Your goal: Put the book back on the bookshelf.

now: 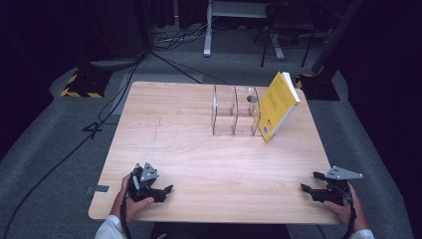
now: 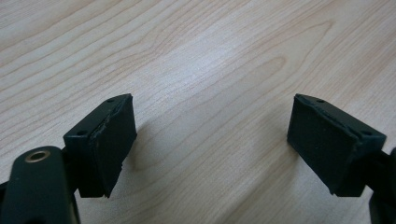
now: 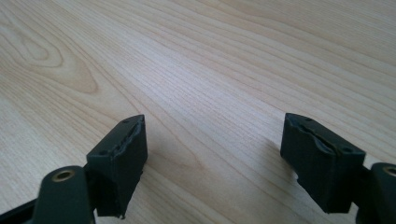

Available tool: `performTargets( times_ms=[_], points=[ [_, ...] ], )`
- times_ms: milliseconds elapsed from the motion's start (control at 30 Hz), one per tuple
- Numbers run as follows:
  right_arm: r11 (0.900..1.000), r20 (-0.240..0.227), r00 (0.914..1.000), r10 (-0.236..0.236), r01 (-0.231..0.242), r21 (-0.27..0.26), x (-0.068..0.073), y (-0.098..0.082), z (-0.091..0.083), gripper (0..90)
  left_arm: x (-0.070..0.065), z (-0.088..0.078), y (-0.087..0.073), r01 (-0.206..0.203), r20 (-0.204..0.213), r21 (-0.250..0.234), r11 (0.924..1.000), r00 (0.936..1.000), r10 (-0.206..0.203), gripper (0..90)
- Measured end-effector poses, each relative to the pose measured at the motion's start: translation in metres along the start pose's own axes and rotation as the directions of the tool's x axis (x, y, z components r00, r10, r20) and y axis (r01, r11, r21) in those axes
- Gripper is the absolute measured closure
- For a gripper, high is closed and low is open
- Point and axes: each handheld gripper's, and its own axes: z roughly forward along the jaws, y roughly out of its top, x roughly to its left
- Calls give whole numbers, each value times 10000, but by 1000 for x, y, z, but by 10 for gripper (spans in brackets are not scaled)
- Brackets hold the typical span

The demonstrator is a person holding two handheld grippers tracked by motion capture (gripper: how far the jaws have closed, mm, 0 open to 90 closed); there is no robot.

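Both the left gripper (image 1: 166, 189) and right gripper (image 1: 304, 188) are held empty, jaws spread, at the table's (image 1: 199, 159) near corners; the yellow book (image 1: 276, 104), leaned against the clear organizer (image 1: 235, 110) near the far edge, is judged to need reaching first

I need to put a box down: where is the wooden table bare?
Bare: the whole left half of the light wooden table and the near strip between both hand-held grippers. Crowded: far right, where the yellow book leans against the clear acrylic divider rack.
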Motion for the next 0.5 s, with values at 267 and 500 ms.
performTargets(
  times_ms=[267, 500],
  points=[
    [10000, 2, 10000, -6, 6, -4, 0, 0, 0, 235, -1, 1, 1, 144, 52, -17, 9999, 9999, -144, 161],
    [10000, 6, 10000, -5, 5, -3, 0, 0, 0, 235, 0, 2, 1, 67, -10, -19, 10000, 10000, -67, 158]
  ],
)
